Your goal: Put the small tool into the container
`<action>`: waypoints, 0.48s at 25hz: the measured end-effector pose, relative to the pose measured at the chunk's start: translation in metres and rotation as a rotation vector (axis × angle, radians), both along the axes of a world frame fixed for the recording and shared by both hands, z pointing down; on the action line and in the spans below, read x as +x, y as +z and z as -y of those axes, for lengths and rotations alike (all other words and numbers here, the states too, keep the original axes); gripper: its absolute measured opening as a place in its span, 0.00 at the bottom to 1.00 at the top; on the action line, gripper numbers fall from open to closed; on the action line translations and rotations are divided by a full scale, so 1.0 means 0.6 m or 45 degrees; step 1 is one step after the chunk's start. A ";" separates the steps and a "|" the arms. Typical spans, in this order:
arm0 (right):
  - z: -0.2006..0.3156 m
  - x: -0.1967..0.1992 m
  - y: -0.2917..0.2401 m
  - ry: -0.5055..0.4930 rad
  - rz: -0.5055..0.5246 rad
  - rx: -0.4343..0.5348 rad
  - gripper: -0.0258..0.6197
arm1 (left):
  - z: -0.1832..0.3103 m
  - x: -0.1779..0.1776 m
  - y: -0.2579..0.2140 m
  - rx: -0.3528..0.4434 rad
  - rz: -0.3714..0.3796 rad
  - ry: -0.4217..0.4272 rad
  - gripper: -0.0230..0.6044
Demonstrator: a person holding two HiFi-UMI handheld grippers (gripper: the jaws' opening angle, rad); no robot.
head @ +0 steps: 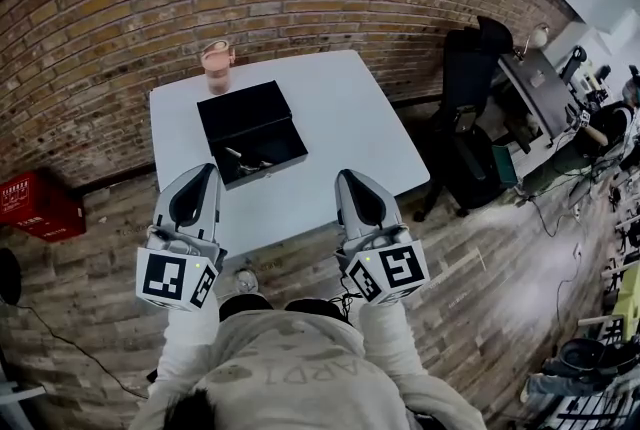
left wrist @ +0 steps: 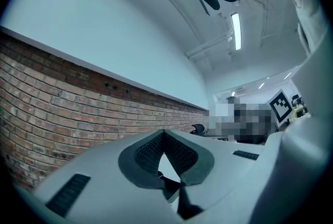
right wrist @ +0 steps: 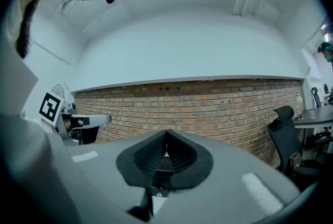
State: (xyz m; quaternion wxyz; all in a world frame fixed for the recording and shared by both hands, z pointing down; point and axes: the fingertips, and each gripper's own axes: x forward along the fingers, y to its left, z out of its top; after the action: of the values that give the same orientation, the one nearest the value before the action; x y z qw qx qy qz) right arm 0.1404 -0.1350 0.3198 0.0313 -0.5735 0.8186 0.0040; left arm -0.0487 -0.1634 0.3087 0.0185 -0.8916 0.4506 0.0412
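Left hand-held gripper (head: 207, 170) & right hand-held gripper (head: 345, 176) both pinched together, empty, short of table (head: 350, 118). Risk: careless reach shoves container (head: 240, 108) or tips cup (head: 217, 63).

light: even, ceiling strip lamp (left wrist: 235, 30) | edges: strong fisheye bending, dark corners | focus: seemingly sharp

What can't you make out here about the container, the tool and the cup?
Head view: the bits lying in the black container are too small to identify.
Head view: what the cup holds is too small to tell.
For the left gripper view and the right gripper view: each gripper's own shut jaws and body hide almost all of the table.
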 end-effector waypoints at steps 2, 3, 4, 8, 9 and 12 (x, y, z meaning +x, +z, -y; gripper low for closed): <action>-0.004 0.002 -0.002 0.004 0.008 0.005 0.06 | -0.004 0.002 -0.001 0.001 -0.002 0.002 0.04; -0.005 0.003 -0.003 0.006 0.011 0.006 0.06 | -0.006 0.002 -0.001 0.001 -0.004 0.002 0.04; -0.007 0.004 -0.002 0.008 0.013 0.008 0.06 | -0.007 0.002 -0.001 0.001 -0.005 0.002 0.04; -0.010 0.007 0.000 0.012 0.022 0.012 0.05 | -0.011 0.002 0.003 -0.001 -0.010 -0.001 0.04; -0.010 0.007 0.000 0.012 0.024 0.014 0.06 | -0.011 0.002 0.003 -0.001 -0.011 -0.001 0.04; -0.008 0.009 -0.003 0.014 0.031 0.018 0.05 | -0.009 0.004 0.002 -0.004 -0.011 -0.002 0.04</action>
State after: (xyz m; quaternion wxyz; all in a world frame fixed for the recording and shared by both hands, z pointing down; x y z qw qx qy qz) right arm 0.1456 -0.1302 0.3181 0.0452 -0.5779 0.8148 0.0030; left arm -0.0466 -0.1579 0.3097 0.0152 -0.8911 0.4515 0.0443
